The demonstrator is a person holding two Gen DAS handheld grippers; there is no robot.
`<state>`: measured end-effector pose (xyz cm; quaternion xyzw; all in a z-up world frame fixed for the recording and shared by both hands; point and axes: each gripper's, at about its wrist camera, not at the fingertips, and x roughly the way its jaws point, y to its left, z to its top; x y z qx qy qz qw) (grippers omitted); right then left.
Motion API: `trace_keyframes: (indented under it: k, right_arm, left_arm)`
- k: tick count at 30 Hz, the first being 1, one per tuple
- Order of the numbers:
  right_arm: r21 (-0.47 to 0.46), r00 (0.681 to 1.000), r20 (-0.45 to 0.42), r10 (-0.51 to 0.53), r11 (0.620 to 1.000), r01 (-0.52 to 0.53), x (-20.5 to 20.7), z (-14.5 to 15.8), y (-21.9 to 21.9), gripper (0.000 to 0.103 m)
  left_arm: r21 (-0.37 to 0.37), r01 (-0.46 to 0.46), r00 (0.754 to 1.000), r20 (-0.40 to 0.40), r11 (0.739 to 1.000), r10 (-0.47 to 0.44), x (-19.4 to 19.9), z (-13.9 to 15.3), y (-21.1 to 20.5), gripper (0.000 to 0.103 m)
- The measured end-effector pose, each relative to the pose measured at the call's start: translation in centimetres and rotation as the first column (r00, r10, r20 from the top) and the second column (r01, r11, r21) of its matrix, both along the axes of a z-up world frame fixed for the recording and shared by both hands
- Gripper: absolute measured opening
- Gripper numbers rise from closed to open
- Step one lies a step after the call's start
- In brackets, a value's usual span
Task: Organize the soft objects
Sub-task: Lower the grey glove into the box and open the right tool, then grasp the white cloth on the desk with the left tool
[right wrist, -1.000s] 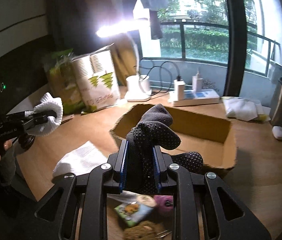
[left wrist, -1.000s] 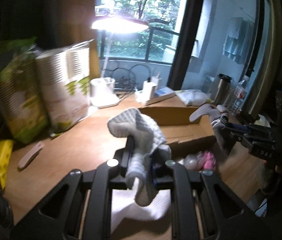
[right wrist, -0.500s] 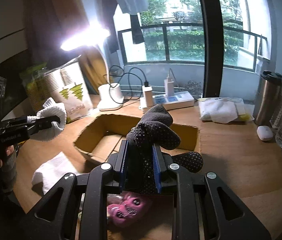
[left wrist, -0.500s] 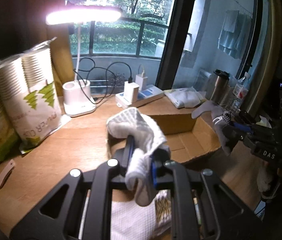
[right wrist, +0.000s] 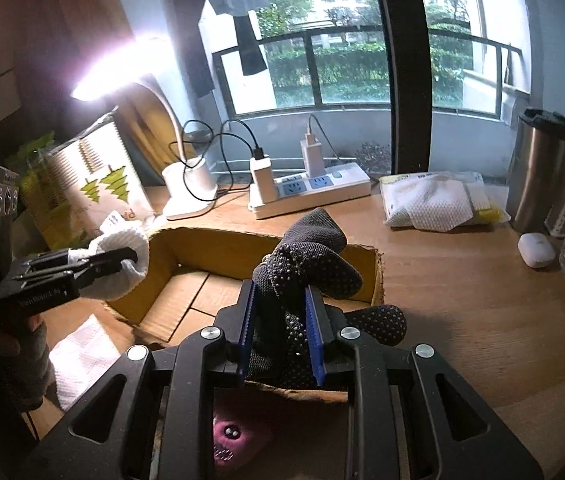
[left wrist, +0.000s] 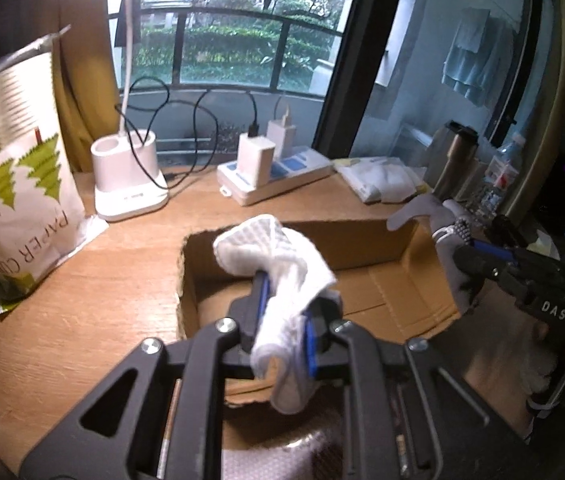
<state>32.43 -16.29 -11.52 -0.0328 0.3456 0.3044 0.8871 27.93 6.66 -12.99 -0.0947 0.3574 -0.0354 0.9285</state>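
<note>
Left claw (left wrist: 284, 312) clenched on a white sock (left wrist: 278, 256), most of it bunched above the pads, a loose tail drooping below. Right claw (right wrist: 282, 320) clenched on a dark dotted sock (right wrist: 306, 276), toe flopping out to the right. Both hang over the near part of the cardboard box (right wrist: 210, 248).

Risks, as I judge them: each sock is pinched through the middle, so on release it may cling to a ribbed pad rather than drop. The white sock's tail hangs near the front wall of the box and could drape over the edge or fall outside. The two claws sit close over one small box; a careless swing could knock them together or shove the light, torn-edged box along the worktop (left wrist: 94, 280).

Just below, outside the box: a pink plush thing (right wrist: 228, 440), partly hidden, and a white cloth (right wrist: 82, 356) flat on the worktop.

Box itself: open top, floor flaps bare where visible; nothing in it that I can see.

Farther back: white lamp base (left wrist: 128, 176) with an empty cup slot, power strip (right wrist: 310, 192), bagged white cloths (right wrist: 430, 200), steel tumbler (right wrist: 538, 168).
</note>
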Motion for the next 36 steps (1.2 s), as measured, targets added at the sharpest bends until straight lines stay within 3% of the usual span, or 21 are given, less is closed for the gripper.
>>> trace_keyframes:
  k: [4,10,13,15,17,36]
  right_arm:
    - [-0.009,1.0,-0.021,-0.013,1.0,0.013,1.0,-0.9,0.1,0.025]
    - [-0.022,0.999,-0.043,-0.032,0.999,0.032,1.8,-1.8,0.5,0.026]
    - [-0.026,0.998,-0.052,-0.046,0.999,0.045,2.0,-2.0,0.5,0.035]
    - [-0.03,0.997,-0.05,-0.051,0.998,0.05,2.0,-1.9,0.4,0.04]
    - [-0.034,0.997,-0.043,-0.058,0.998,0.056,1.9,-1.8,0.4,0.045]
    - [-0.019,0.999,0.026,-0.038,0.999,0.039,-3.9,1.2,0.9,0.046]
  left_arm:
    - [0.002,-0.003,0.999,-0.035,1.0,0.003,1.0,-1.2,-0.1,0.017]
    - [0.009,0.0,0.998,-0.063,1.0,0.001,1.7,-2.0,-0.4,0.027]
    - [0.02,0.0,0.998,-0.066,1.0,0.002,1.7,-2.1,-0.5,0.038]
    - [0.012,-0.005,0.998,-0.059,1.0,0.005,1.4,-1.8,-0.4,0.057]
    - [0.001,-0.011,0.999,-0.049,1.0,0.011,1.2,-1.5,-0.1,0.061]
    - [0.002,-0.03,0.998,0.046,1.0,0.03,-4.5,1.7,0.5,0.064]
